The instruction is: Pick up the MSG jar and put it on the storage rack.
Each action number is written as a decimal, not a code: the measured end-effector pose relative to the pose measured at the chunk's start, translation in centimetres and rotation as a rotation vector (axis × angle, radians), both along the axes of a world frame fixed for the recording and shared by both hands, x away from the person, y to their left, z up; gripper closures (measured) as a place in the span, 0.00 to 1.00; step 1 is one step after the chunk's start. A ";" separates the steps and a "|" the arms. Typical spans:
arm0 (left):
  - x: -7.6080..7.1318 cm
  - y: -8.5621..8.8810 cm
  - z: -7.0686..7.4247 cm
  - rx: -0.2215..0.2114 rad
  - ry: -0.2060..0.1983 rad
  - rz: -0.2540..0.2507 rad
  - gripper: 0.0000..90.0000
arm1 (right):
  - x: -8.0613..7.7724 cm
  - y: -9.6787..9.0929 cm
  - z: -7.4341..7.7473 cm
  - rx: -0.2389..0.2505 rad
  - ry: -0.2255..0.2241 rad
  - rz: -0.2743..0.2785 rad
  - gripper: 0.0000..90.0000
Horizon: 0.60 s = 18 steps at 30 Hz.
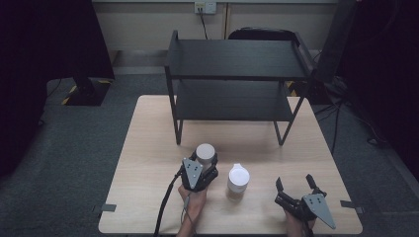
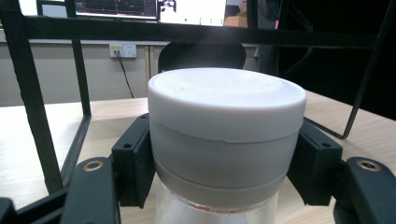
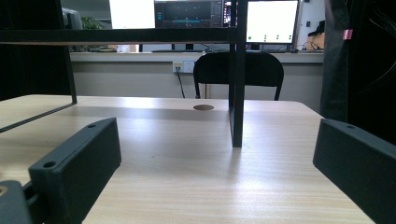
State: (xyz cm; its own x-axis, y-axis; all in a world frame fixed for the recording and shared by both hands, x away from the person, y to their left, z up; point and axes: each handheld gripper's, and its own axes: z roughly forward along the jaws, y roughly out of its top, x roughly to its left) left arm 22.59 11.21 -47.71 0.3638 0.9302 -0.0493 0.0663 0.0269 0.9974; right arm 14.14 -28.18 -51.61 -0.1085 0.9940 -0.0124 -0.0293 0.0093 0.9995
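A clear jar with a wide white lid (image 1: pixel 205 151) stands on the wooden table (image 1: pixel 148 148), just in front of the black shelf rack (image 1: pixel 232 59). My left gripper (image 1: pixel 204 165) is shut on that jar, and in the left gripper view both black pads press the lid (image 2: pixel 227 112) from either side. A second white-capped jar (image 1: pixel 238 180) stands by itself to the right of it. My right gripper (image 1: pixel 296 183) rests low at the table's front right, open, with bare tabletop between its jaws in the right gripper view.
The two-tier rack fills the back half of the table; its front right leg (image 3: pixel 237 93) rises ahead of the right gripper. A black chair (image 3: pixel 238 74) stands behind the table. Bare wood lies at the front left.
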 end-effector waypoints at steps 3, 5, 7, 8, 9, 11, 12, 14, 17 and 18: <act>-0.1 0.2 0.4 0.009 -0.007 -0.009 0.38 | 0.0 0.0 0.0 0.000 0.000 -0.002 0.00; -0.1 0.4 0.7 0.014 -0.015 -0.022 0.38 | 0.0 0.0 0.0 0.000 0.000 -0.003 0.00; -0.1 0.5 0.9 0.012 -0.018 -0.031 0.38 | 0.0 0.0 0.0 0.000 0.000 -0.002 0.00; 0.0 0.6 1.1 0.014 -0.019 -0.038 0.38 | 0.0 0.0 0.0 0.000 0.000 -0.002 0.00; -0.1 0.8 1.2 0.013 -0.021 -0.045 0.38 | 0.0 0.0 0.0 0.000 0.000 -0.002 0.00; -0.1 1.0 1.5 0.018 -0.025 -0.058 0.38 | 0.0 0.0 0.0 0.001 0.000 -0.001 0.00; -0.1 1.0 1.6 0.019 -0.025 -0.064 0.38 | 0.0 0.0 0.0 0.001 0.000 -0.001 0.00; -0.1 1.3 2.0 0.026 -0.024 -0.082 0.38 | 0.0 0.0 0.0 0.000 0.000 -0.002 0.00; -0.3 1.5 2.4 0.035 -0.038 -0.106 0.38 | 0.0 0.0 0.0 0.000 0.000 -0.002 0.00; -0.3 1.5 2.4 0.035 -0.038 -0.106 0.38 | 0.0 0.0 0.0 0.000 0.000 -0.001 0.00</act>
State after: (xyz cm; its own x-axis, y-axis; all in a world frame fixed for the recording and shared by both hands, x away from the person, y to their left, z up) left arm 22.32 12.70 -45.31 0.4608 0.8875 -0.0019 0.0292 -0.0130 0.9995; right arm 14.13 -28.16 -51.61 -0.1071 0.9942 -0.0122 -0.0292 0.0091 0.9995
